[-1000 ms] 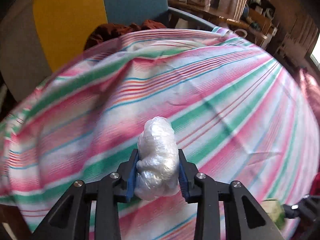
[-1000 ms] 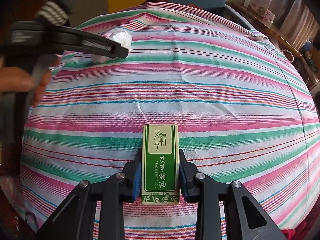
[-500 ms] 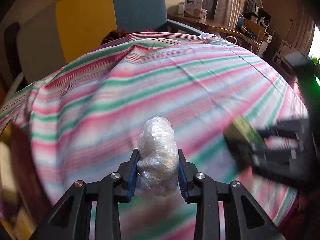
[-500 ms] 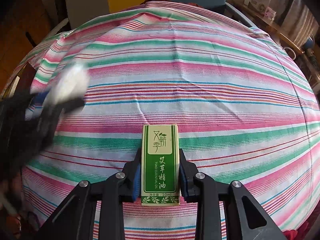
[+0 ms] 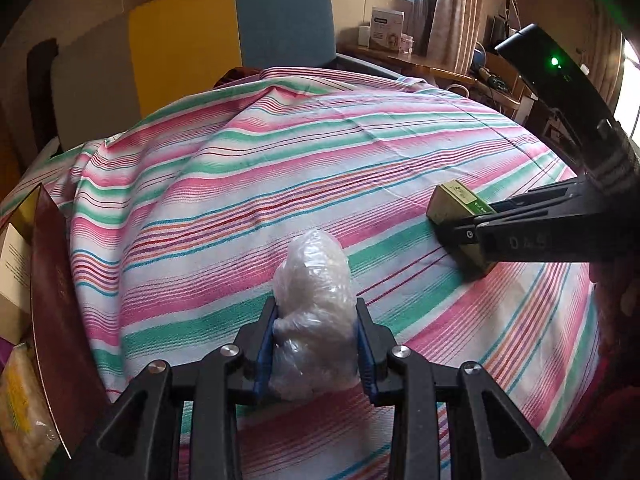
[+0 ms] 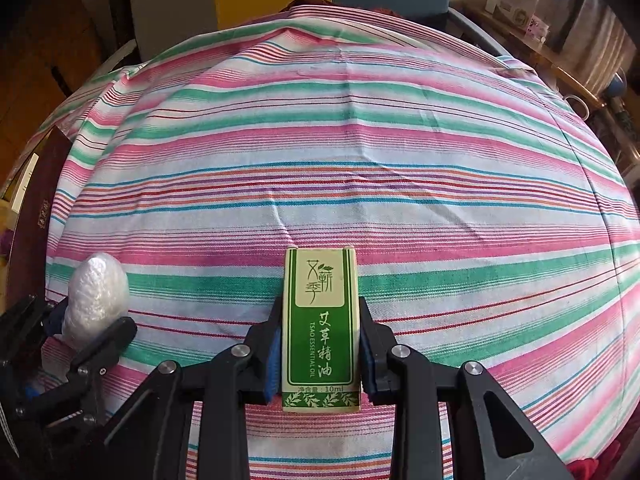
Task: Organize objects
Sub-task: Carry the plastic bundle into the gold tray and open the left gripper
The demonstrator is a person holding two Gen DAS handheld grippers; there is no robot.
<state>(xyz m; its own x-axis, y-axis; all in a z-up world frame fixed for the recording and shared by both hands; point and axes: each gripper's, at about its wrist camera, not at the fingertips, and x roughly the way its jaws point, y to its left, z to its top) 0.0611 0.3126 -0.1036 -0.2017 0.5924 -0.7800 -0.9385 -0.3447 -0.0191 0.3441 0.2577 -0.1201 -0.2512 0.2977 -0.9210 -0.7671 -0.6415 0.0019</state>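
My left gripper (image 5: 315, 336) is shut on a white bundle wrapped in clear plastic (image 5: 314, 312), held just above the striped tablecloth (image 5: 280, 168) near its front left edge. The bundle also shows at the lower left of the right wrist view (image 6: 96, 296). My right gripper (image 6: 320, 344) is shut on a green and cream essential oil box (image 6: 320, 332), held low over the cloth near the front edge. In the left wrist view the box (image 5: 460, 216) and the right gripper (image 5: 452, 226) are to the right of the bundle.
A dark red box lid (image 5: 60, 312) stands beside the table's left edge, with a cream box (image 5: 12, 264) and a yellow packet (image 5: 20, 408) behind it. A yellow and blue chair back (image 5: 232, 36) stands beyond the table. A cluttered shelf (image 5: 420, 60) is at the back right.
My left gripper has drawn back toward the front left edge with the bundle. The right gripper has stayed nearly still with the box.
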